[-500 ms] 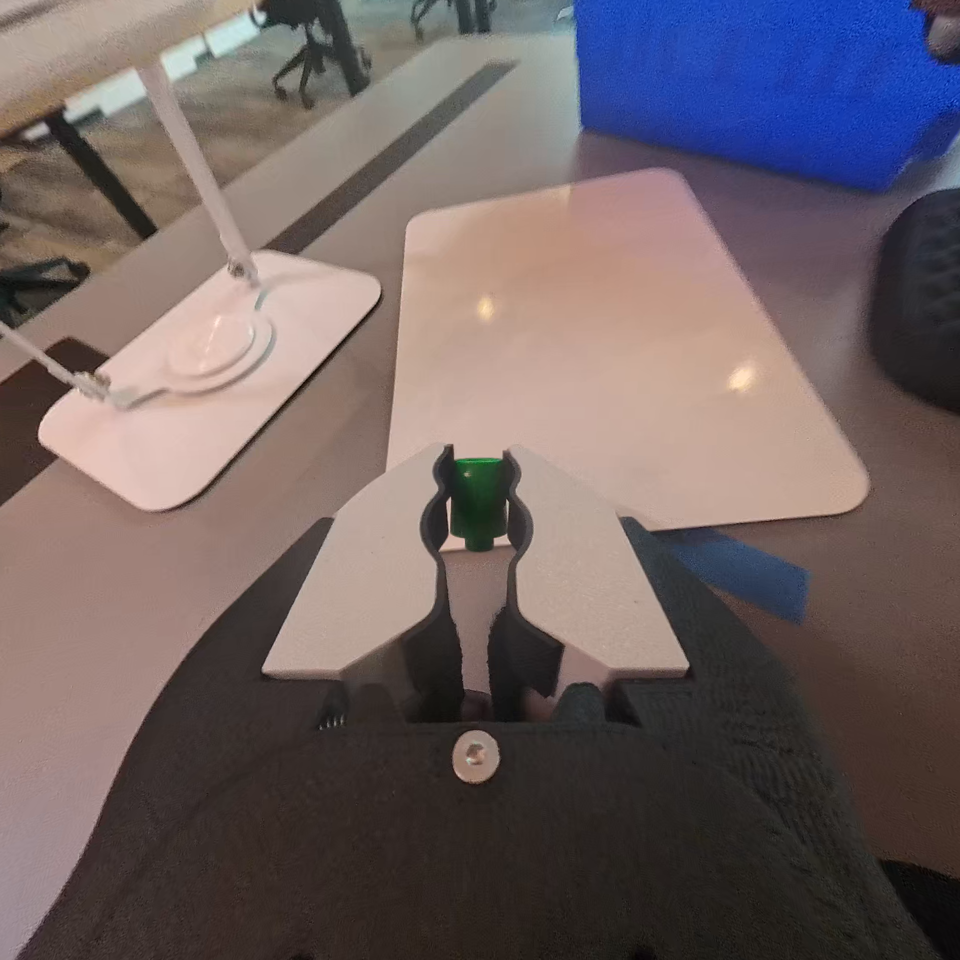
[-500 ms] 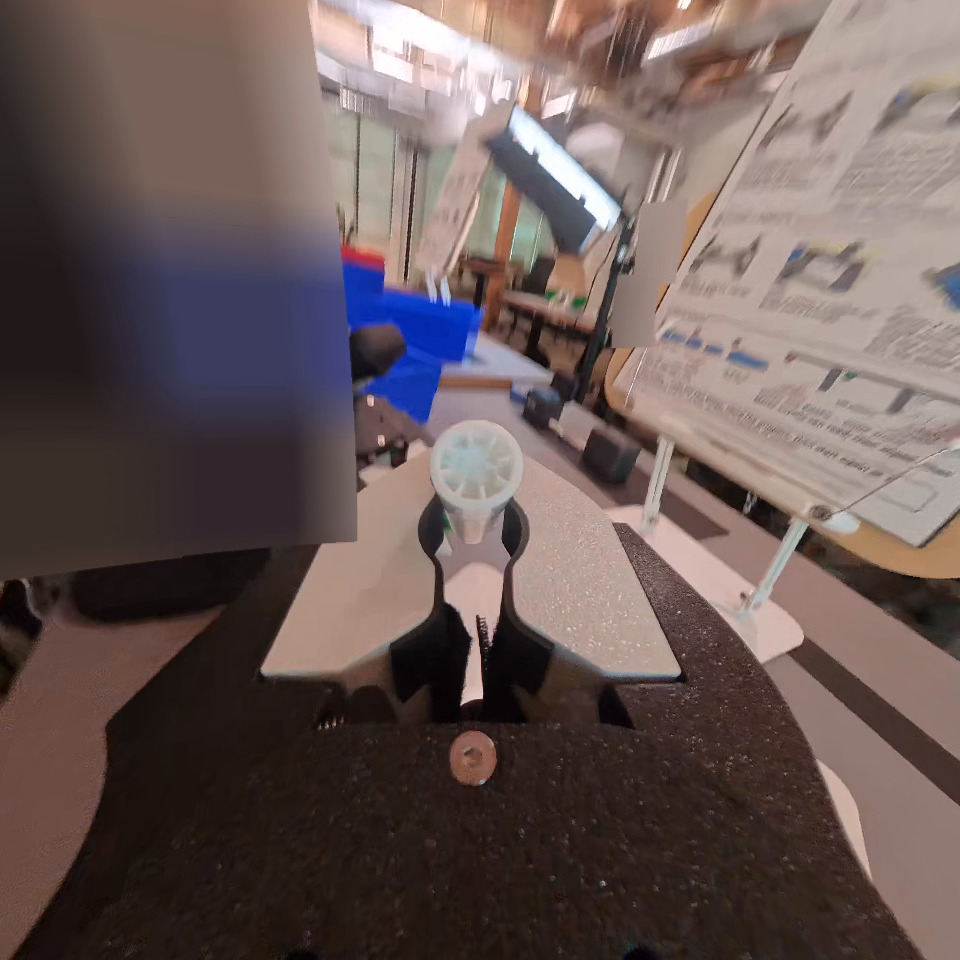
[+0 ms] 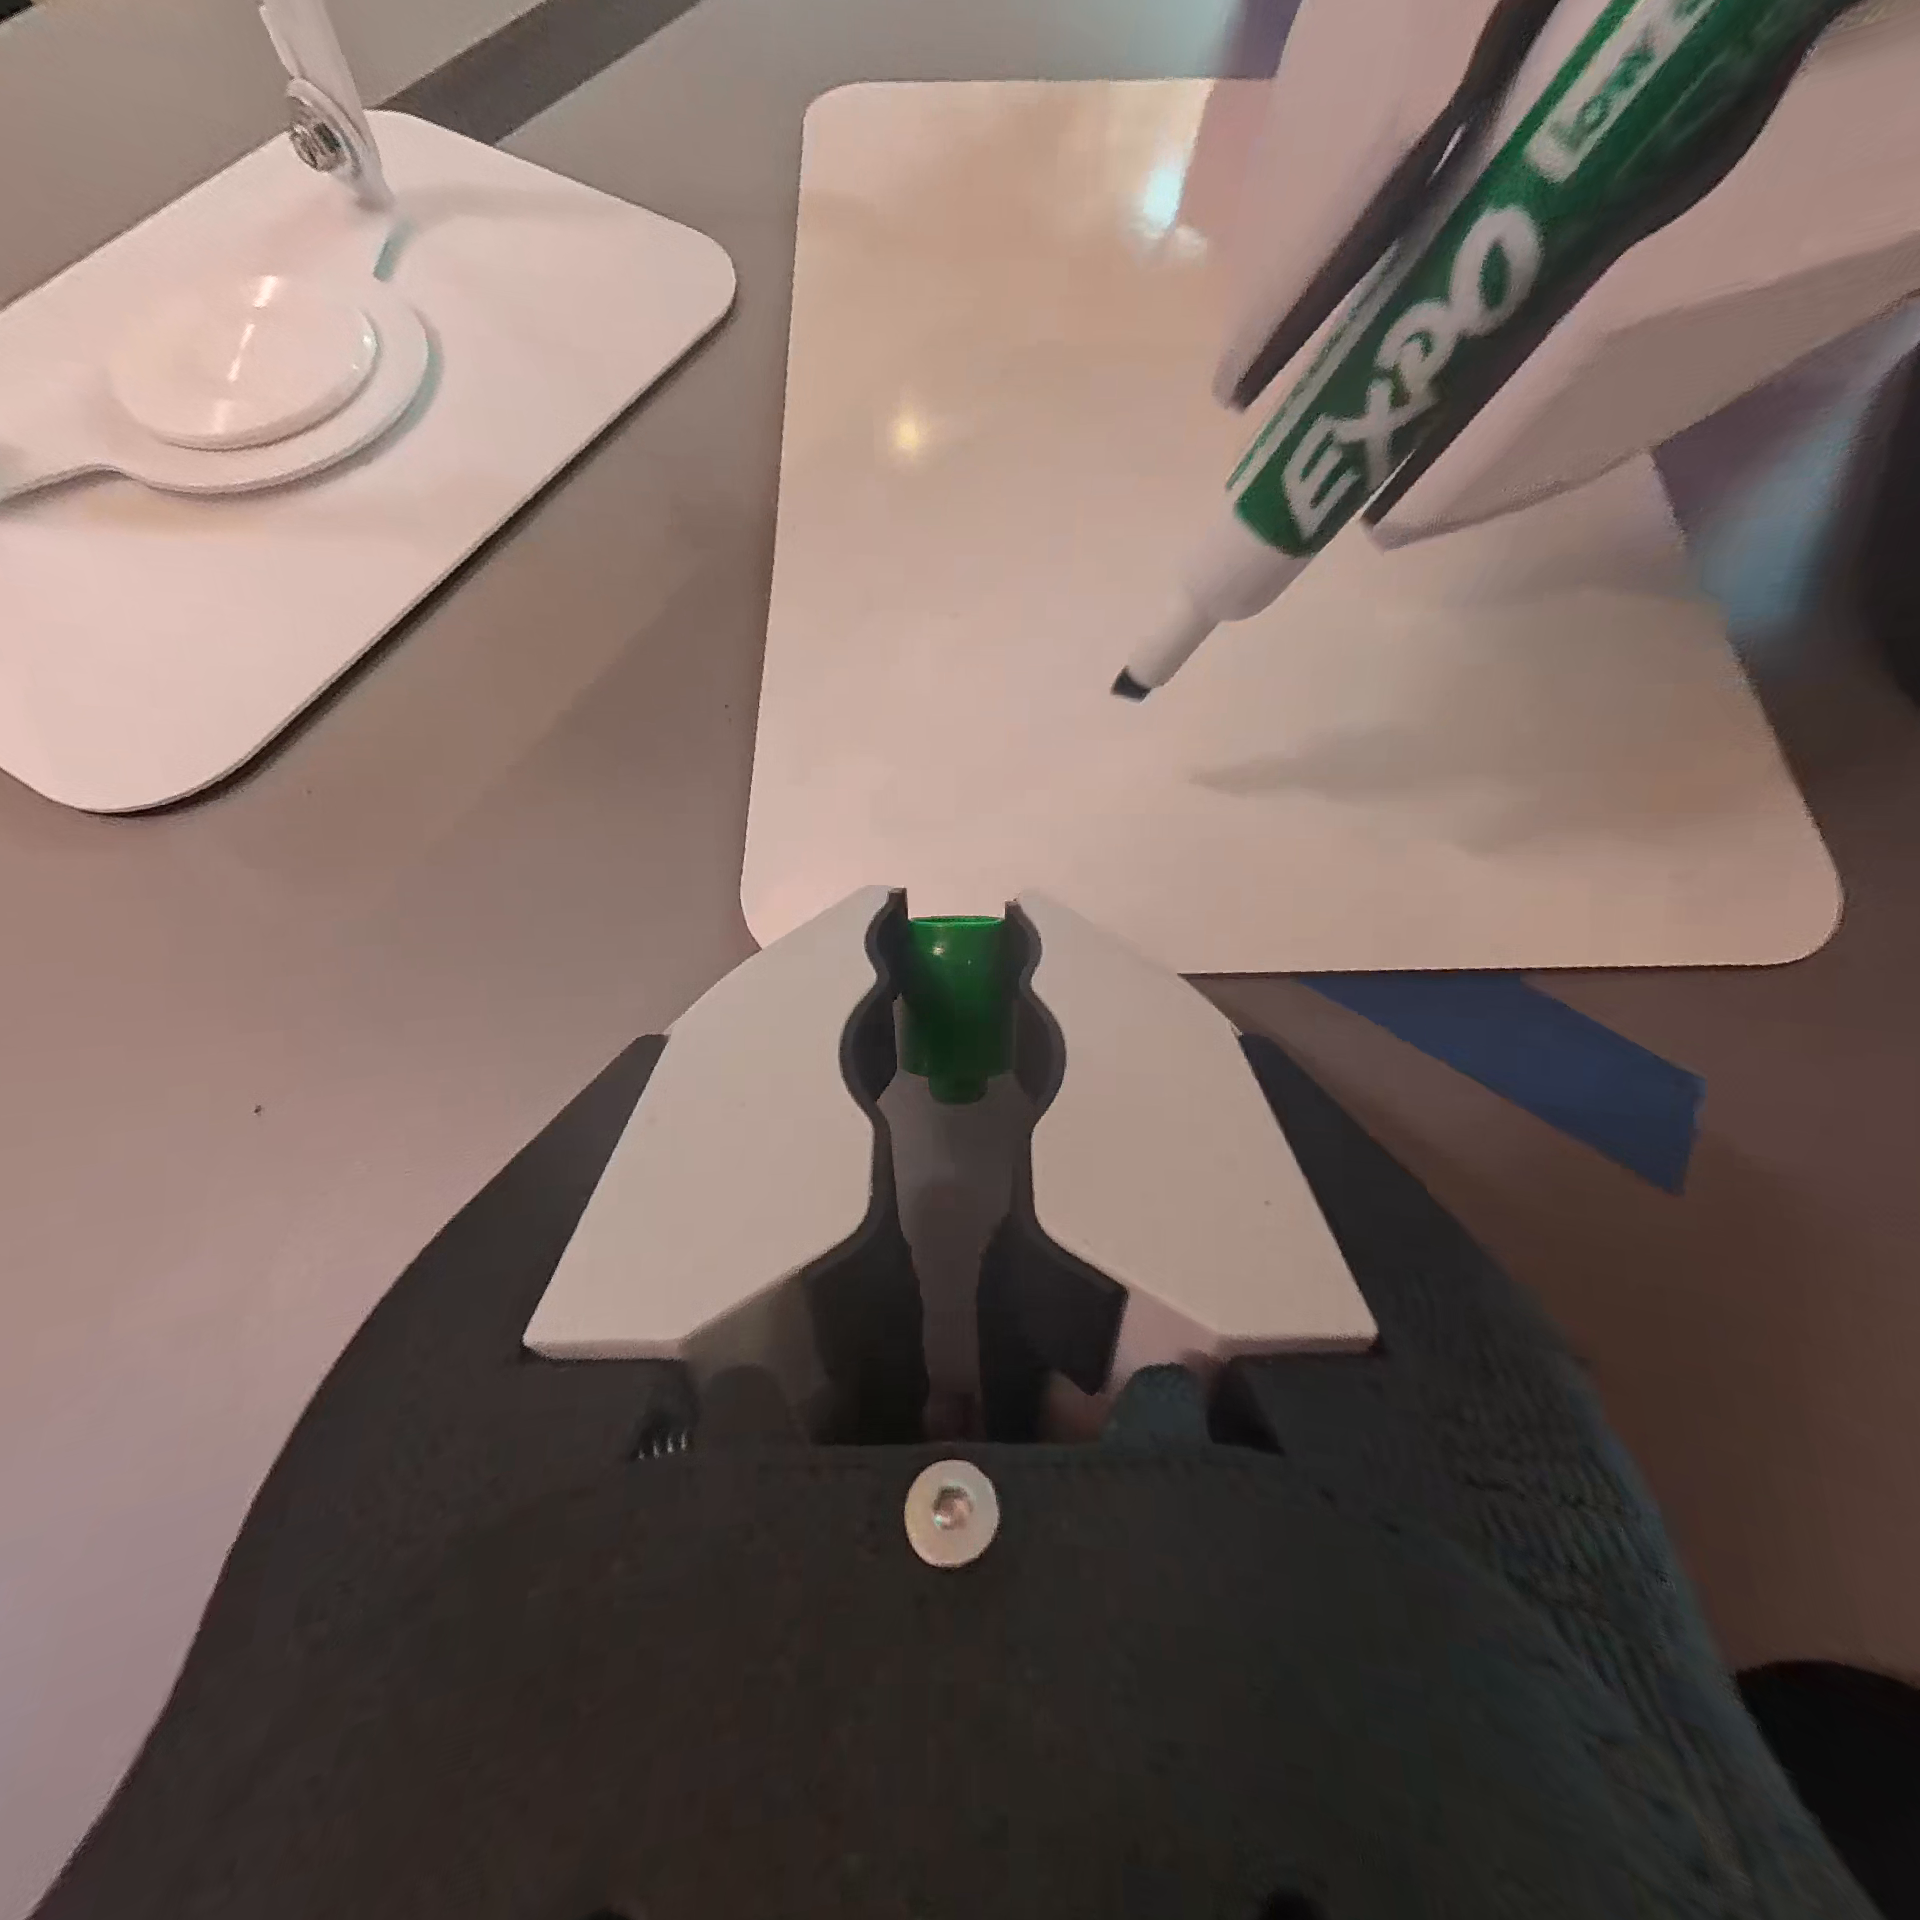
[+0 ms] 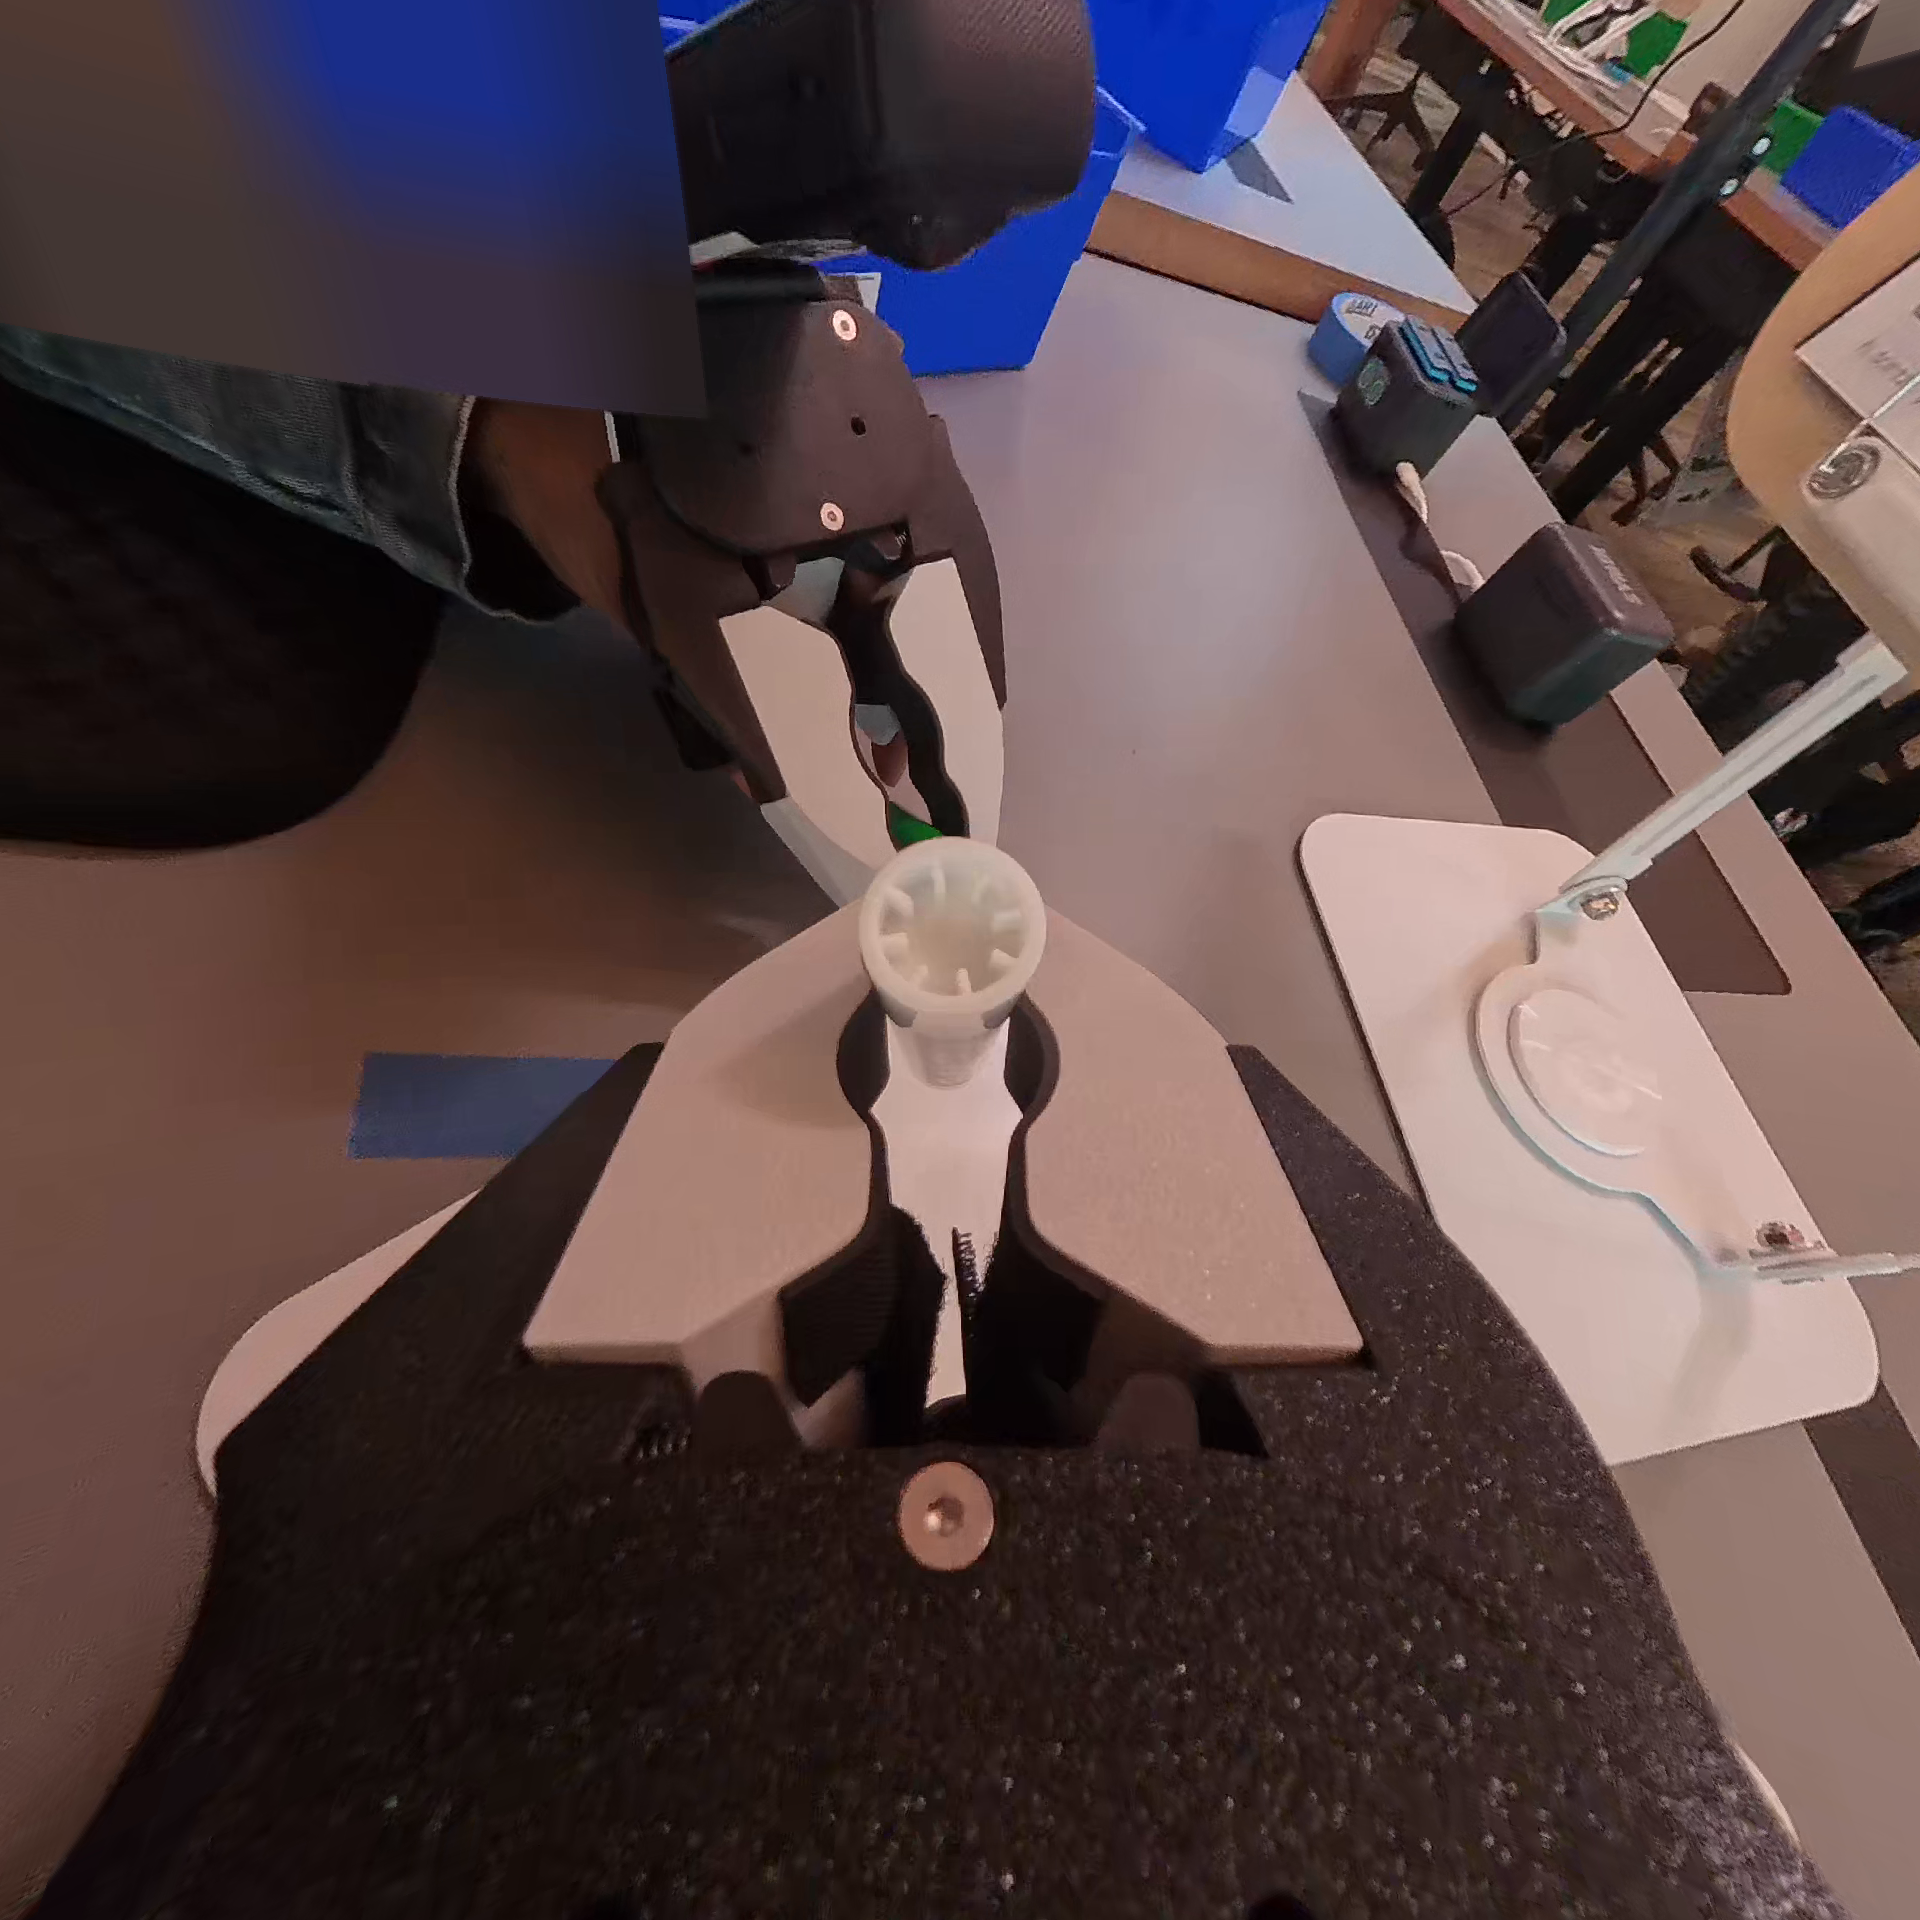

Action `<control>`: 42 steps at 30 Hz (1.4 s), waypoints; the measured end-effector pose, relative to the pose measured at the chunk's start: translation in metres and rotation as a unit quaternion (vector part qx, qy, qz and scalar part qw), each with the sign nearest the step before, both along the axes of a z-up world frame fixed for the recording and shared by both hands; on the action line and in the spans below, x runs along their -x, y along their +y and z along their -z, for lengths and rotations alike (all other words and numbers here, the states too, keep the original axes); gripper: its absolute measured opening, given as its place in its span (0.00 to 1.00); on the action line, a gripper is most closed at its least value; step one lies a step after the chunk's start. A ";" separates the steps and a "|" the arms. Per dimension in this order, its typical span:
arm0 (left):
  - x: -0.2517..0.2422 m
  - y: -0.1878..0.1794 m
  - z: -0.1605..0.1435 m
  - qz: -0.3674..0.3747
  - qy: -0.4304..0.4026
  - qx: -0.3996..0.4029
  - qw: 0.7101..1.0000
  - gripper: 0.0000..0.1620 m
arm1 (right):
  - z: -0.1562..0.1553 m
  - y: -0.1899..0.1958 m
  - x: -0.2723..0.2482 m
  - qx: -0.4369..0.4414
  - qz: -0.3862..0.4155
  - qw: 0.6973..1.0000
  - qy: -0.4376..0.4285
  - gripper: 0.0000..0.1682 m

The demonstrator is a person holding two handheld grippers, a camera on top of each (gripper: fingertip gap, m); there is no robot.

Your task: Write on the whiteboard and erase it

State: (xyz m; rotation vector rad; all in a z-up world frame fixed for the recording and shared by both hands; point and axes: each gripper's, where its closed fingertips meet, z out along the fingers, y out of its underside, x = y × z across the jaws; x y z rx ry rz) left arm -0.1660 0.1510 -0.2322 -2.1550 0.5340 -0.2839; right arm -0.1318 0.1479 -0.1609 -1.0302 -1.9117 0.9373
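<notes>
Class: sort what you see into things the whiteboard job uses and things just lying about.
In use: whiteboard; green marker in right gripper; green cap in left gripper.
Lying about: white stand base; blue tape strip; blue bin.

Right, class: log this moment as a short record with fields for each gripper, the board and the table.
left gripper: shut on green cap
right gripper: shut on marker, uncapped
marker tip: over whiteboard, contact unclear
whiteboard: flat on table, no marks visible
blue tape: on table at board's near edge
white stand base: left of board
</notes>
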 end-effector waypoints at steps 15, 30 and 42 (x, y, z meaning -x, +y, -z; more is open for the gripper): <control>-0.004 -0.002 0.001 0.012 -0.018 0.004 1.000 0.11 | 0.017 0.004 0.012 -0.002 -0.011 1.000 -0.006 0.11; -0.006 -0.003 0.006 0.024 -0.006 0.010 1.000 0.11 | 0.025 0.008 0.015 0.009 -0.011 1.000 0.006 0.11; -0.008 -0.004 0.008 0.029 0.000 0.012 1.000 0.11 | 0.028 0.009 0.013 0.005 -0.007 1.000 0.004 0.11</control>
